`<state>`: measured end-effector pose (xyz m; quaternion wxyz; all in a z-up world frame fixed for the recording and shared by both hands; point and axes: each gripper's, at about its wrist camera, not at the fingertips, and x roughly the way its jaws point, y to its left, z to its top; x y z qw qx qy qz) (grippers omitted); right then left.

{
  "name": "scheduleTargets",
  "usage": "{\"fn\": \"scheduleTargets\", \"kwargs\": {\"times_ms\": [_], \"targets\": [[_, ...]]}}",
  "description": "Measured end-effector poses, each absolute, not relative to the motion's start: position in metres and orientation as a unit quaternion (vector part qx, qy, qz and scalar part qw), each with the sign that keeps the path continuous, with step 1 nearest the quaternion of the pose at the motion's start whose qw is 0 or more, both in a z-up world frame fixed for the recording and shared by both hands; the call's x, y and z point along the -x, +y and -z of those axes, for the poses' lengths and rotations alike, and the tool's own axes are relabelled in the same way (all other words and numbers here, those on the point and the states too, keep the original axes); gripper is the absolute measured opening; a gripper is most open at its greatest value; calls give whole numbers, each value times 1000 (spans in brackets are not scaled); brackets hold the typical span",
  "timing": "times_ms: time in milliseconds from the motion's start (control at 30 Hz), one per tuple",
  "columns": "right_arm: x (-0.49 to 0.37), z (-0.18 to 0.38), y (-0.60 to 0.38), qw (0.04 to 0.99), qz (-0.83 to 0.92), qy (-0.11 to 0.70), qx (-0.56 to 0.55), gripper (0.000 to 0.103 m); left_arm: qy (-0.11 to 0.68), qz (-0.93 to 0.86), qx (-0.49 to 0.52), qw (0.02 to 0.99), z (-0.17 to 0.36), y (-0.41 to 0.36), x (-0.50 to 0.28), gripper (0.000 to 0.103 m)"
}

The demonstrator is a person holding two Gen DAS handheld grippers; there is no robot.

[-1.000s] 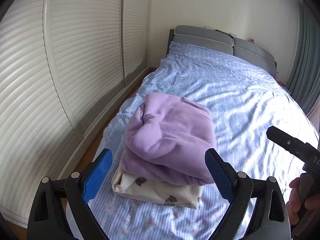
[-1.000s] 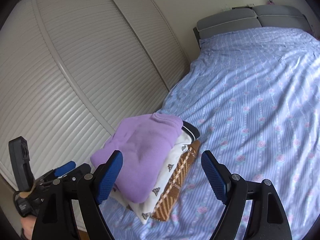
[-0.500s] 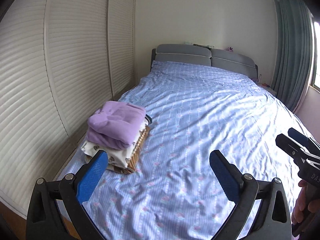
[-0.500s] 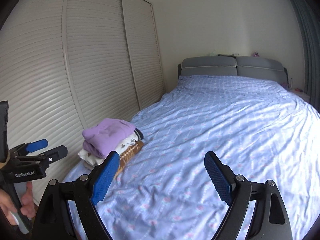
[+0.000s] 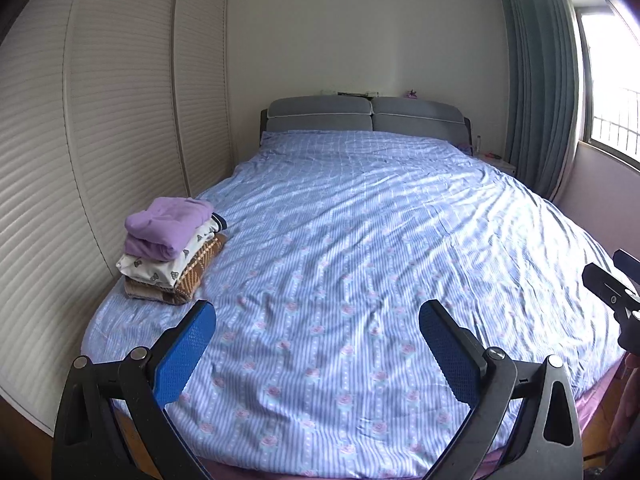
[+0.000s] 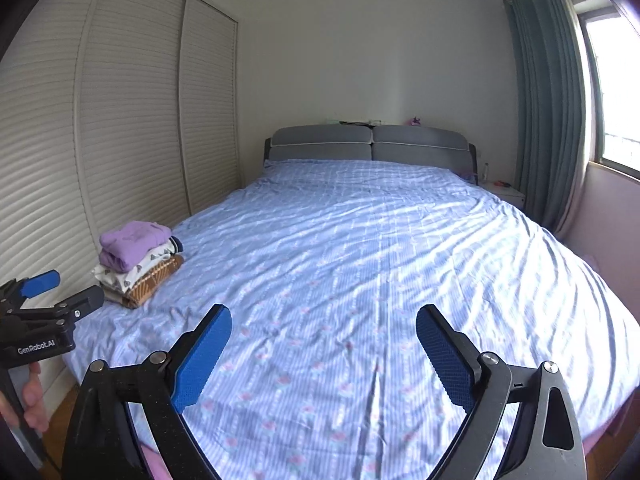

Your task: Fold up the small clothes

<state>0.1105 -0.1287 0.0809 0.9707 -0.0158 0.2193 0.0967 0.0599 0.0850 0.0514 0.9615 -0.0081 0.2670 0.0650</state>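
A stack of folded clothes (image 5: 170, 254) sits near the left edge of the bed (image 5: 360, 240), with a purple garment (image 5: 166, 226) on top, a white patterned one under it and a brown one at the bottom. The stack also shows in the right wrist view (image 6: 138, 264). My left gripper (image 5: 316, 344) is open and empty, held back above the foot of the bed, well away from the stack. My right gripper (image 6: 322, 348) is open and empty, also above the foot of the bed. Each gripper shows at the edge of the other's view.
The bed has a blue striped floral sheet and a grey headboard (image 5: 366, 114). White louvred wardrobe doors (image 5: 100, 120) run along the left. Green curtains (image 5: 536, 92) and a window (image 5: 612, 80) are on the right. A nightstand (image 6: 504, 194) stands by the headboard.
Both grippers have pulled back from the stack toward the foot of the bed and turned to face the headboard. The stack stays in place on the bed.
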Motion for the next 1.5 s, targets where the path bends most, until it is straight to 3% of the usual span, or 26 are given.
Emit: {"fn": "scheduleTargets", "kwargs": {"times_ms": [567, 1500], "targets": [[-46, -64, -179, 972, -36, 231, 8, 96, 272, -83, -10, 959, -36, 57, -10, 103], [-39, -65, -189, 972, -15, 236, -6, 96, 296, -71, 9, 952, -23, 61, -12, 103]]}}
